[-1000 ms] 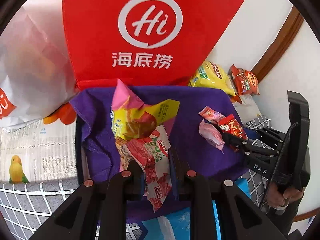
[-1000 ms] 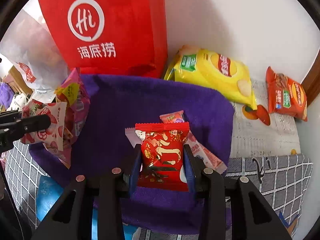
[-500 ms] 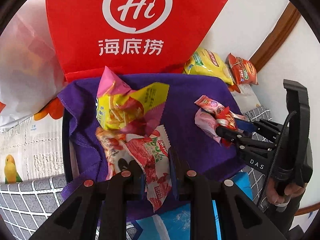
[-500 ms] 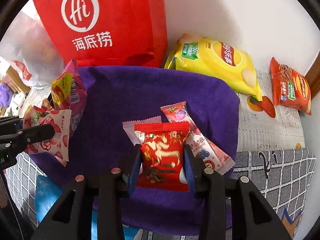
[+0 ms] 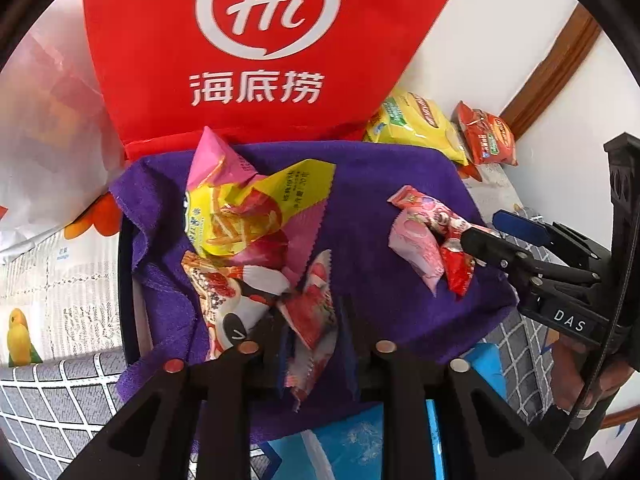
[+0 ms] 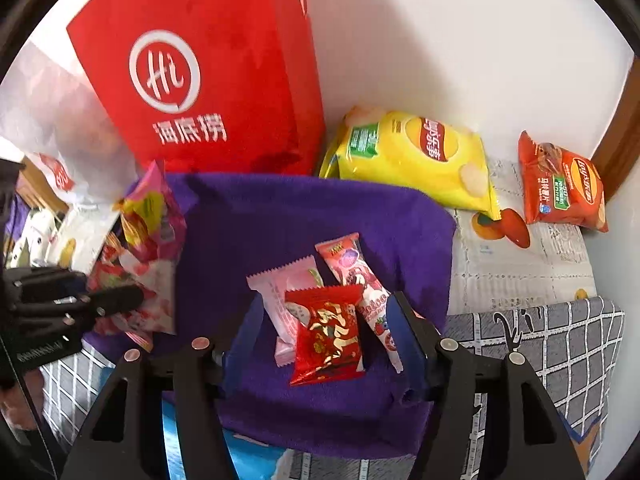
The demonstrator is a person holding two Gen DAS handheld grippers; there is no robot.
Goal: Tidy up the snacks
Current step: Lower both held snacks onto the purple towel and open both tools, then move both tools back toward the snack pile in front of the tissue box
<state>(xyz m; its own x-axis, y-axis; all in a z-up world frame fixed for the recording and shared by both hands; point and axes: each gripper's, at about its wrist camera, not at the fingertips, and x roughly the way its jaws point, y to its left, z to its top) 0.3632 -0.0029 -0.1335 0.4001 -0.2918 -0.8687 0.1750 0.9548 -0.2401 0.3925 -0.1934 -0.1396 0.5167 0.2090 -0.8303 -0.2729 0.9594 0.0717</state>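
The right gripper (image 6: 326,332), low centre, has just been opening; its jaws stand wide around the red foil packet (image 6: 326,334) lying on the purple towel (image 6: 304,220). The left gripper (image 5: 314,328), bottom centre, has just been opening too, its jaws narrowly apart around a strawberry-print sachet (image 5: 314,320).

Red paper bag (image 6: 208,80) upright against white wall (image 6: 440,40); purple towel (image 6: 312,216) in front; grey grid cloth (image 6: 560,340); bird-print tablecloth (image 5: 52,288).

Purple cloth (image 6: 312,216) w/ snack packets (image 6: 326,332), patterned tablecloth (image 6: 532,264) beneath.
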